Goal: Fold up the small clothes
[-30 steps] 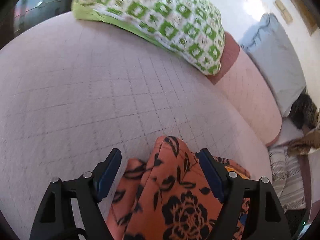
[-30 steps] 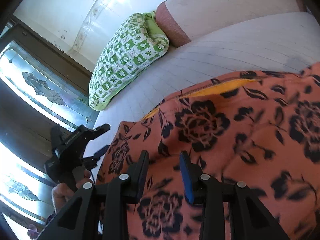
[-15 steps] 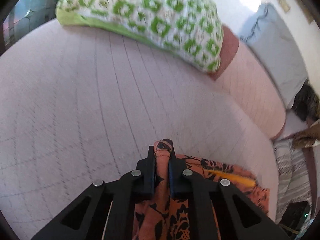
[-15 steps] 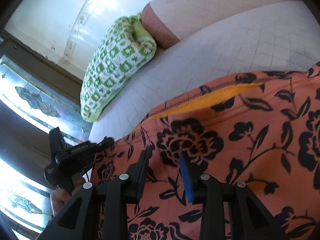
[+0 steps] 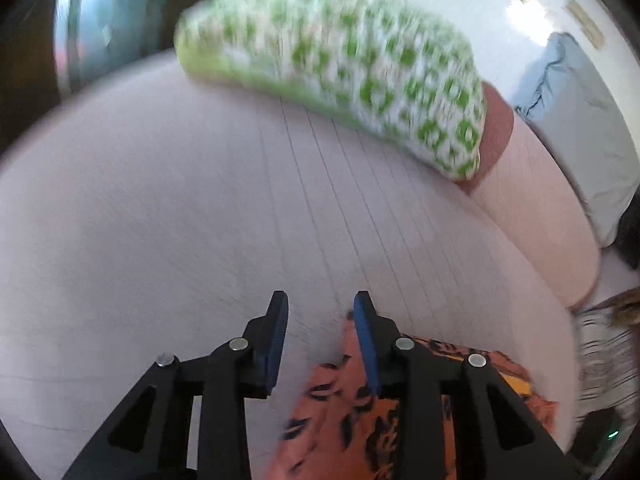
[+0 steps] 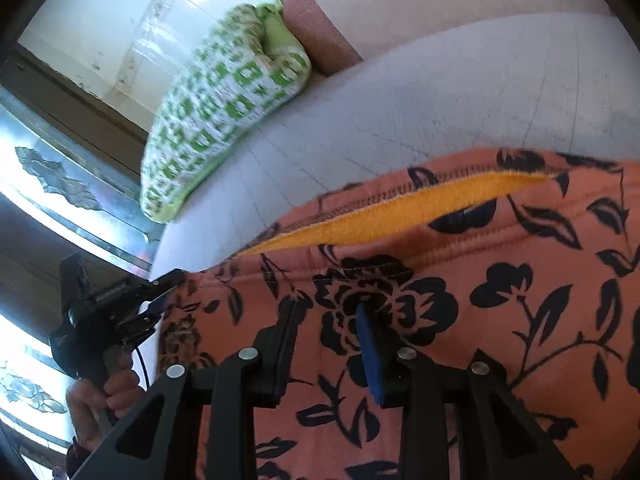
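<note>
An orange garment with black flowers [image 6: 460,320] lies spread on the pale quilted bed [image 5: 160,220], its yellow inside showing along the upper hem. My right gripper [image 6: 326,312] hovers over its middle, jaws partly apart, with no fabric visibly pinched. The jaws of my left gripper [image 5: 320,300] are opening. Only bed shows between the tips, and the garment's corner [image 5: 340,408] lies below and under the right finger. In the right wrist view the left gripper [image 6: 160,300] sits at the garment's left edge, held by a hand [image 6: 104,396].
A green and white patterned pillow [image 5: 340,68] lies at the head of the bed, next to a pink bolster [image 5: 540,208] and a grey-blue pillow [image 5: 580,120]. Striped cloth [image 5: 600,352] lies off the bed's right edge. A stained-glass pane [image 6: 60,184] stands beyond the bed's left edge.
My left gripper closed on the garment's corner half a second ago, then let go and lifted away. My right gripper slid across the garment with its gap unchanged.
</note>
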Demonstrator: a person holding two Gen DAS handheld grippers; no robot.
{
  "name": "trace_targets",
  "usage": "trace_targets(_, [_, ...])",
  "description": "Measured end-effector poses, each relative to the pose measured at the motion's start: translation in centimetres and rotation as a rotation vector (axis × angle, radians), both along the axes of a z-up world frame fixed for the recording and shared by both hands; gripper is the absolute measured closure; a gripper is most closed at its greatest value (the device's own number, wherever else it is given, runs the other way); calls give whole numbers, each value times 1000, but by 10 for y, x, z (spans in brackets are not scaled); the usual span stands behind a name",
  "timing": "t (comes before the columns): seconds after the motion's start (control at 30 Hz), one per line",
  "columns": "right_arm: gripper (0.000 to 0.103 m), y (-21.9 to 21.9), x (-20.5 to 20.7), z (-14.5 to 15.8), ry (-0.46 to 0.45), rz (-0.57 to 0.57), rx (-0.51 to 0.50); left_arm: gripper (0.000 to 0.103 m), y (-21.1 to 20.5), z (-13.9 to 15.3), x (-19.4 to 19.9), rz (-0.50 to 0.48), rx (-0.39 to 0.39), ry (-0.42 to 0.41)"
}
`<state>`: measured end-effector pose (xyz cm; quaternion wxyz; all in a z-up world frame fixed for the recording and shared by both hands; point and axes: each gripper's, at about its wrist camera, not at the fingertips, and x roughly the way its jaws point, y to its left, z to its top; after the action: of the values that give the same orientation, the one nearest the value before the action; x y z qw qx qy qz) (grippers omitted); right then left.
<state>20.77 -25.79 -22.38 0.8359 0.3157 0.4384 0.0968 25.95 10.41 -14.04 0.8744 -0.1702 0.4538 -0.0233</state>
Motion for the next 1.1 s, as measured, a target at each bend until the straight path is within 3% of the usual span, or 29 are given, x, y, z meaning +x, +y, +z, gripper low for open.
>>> trace_targets(0.1, [69, 2, -10, 8, -11, 12, 19, 56, -12, 21, -32, -80, 28, -60])
trace_targets(0.17, [69, 9, -20, 15, -16, 42, 22, 54, -26, 25, -52, -158, 45, -70])
trace_targets(0.27, [69, 28, -38, 18, 15, 105, -14, 52, -70, 13, -74, -292, 117, -41])
trace_targets(0.33, [69, 38, -50, 13, 62, 124, -50, 52, -84, -6, -80, -329, 149, 22])
trace_targets(0.43, [69, 27, -65, 10, 96, 120, -60, 51, -82, -37, -86, -329, 215, 115])
trace_targets(0.5, [70, 8, -77, 17, 87, 84, -92, 49, -77, -33, -91, -336, 209, 88])
trace_targets(0.67, [70, -74, -123, 36, 21, -149, -161, 44, -46, -11, -115, -224, 124, -4])
trace_targets(0.77, [73, -120, -144, 31, 74, -302, -269, 35, -50, -33, -120, -231, 210, 84])
trace_targets(0.8, [80, -136, -147, 17, 114, -291, -215, 32, -56, -40, -119, -234, 226, 91])
trace_targets(0.87, [92, -147, -155, 13, 108, -295, -178, 32, -53, -33, -120, -220, 201, 75])
trace_targets(1.0, [92, -147, -178, 34, 17, -294, -196, 32, -30, -21, -136, -145, 154, 25])
trace_targets(1.07, [91, -135, -180, 27, 57, -247, -205, 32, -27, -32, -138, -146, 166, 78])
trace_targets(1.1, [90, -126, -175, 13, 129, -189, -209, 31, -29, -39, -140, -157, 173, 107])
